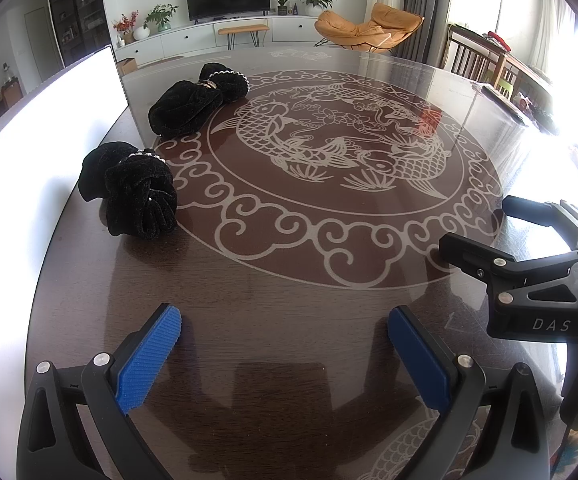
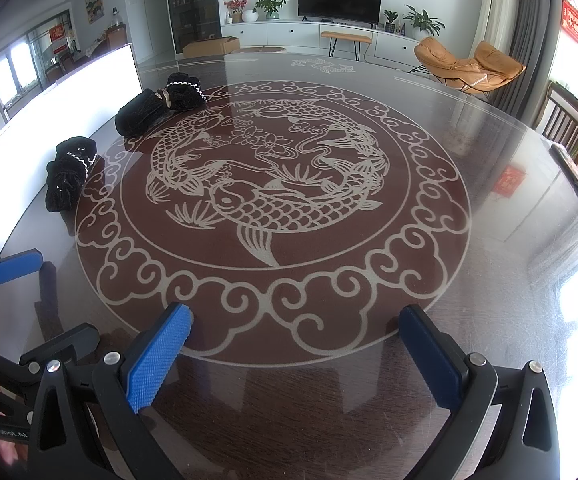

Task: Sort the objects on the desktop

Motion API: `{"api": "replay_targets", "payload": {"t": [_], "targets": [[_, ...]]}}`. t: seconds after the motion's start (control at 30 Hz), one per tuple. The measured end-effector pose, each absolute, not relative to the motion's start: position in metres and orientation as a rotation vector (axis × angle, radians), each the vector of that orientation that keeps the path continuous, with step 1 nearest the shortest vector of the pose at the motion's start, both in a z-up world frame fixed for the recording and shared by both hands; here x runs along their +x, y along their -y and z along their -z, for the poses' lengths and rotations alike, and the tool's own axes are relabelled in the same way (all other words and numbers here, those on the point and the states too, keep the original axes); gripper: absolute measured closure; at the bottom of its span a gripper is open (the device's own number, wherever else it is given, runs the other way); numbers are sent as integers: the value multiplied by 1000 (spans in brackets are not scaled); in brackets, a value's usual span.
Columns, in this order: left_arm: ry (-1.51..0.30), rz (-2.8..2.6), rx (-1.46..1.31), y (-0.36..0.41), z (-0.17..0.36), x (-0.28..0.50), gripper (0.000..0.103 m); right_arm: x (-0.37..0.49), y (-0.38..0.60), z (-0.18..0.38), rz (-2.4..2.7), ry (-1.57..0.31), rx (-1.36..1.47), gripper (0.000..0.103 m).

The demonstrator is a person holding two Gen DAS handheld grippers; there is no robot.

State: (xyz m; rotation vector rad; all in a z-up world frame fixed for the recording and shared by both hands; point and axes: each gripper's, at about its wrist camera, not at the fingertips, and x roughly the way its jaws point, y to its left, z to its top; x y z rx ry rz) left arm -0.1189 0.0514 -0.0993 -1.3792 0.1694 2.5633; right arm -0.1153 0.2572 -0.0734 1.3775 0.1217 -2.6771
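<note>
Two black velvet bow hair clips with pearl trim lie on the dark round table (image 1: 273, 320). The near bow (image 1: 133, 190) sits at the left, the far bow (image 1: 197, 98) behind it. Both also show in the right wrist view, near bow (image 2: 69, 178) and far bow (image 2: 157, 106). My left gripper (image 1: 285, 356) is open and empty over the table's front. My right gripper (image 2: 297, 356) is open and empty; it shows at the right edge of the left wrist view (image 1: 485, 232). The left gripper's blue pad shows in the right wrist view (image 2: 15, 268).
A white board (image 1: 49, 128) stands along the table's left edge beside the bows. The table (image 2: 509, 280) has a red fish medallion under glass. Wooden chairs (image 1: 485, 64) stand at the far right. A TV unit and orange lounge chair stand beyond.
</note>
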Motion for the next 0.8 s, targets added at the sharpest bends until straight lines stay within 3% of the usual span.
{"api": "replay_targets", "payload": {"t": [0.27, 0.5, 0.73, 0.8], "targets": [[-148, -2587, -1412, -48, 98, -112, 0, -115, -257, 73, 2677, -122, 1378, 0], [93, -2816, -1330, -19, 62, -158, 0, -115, -257, 73, 2677, -122, 1378, 0], [340, -2823, -1484, 18, 77, -222, 0, -115, -257, 73, 2677, -122, 1378, 0], [248, -2819, -1460, 15, 80, -224, 21, -115, -257, 73, 2677, -122, 1377, 0]]}}
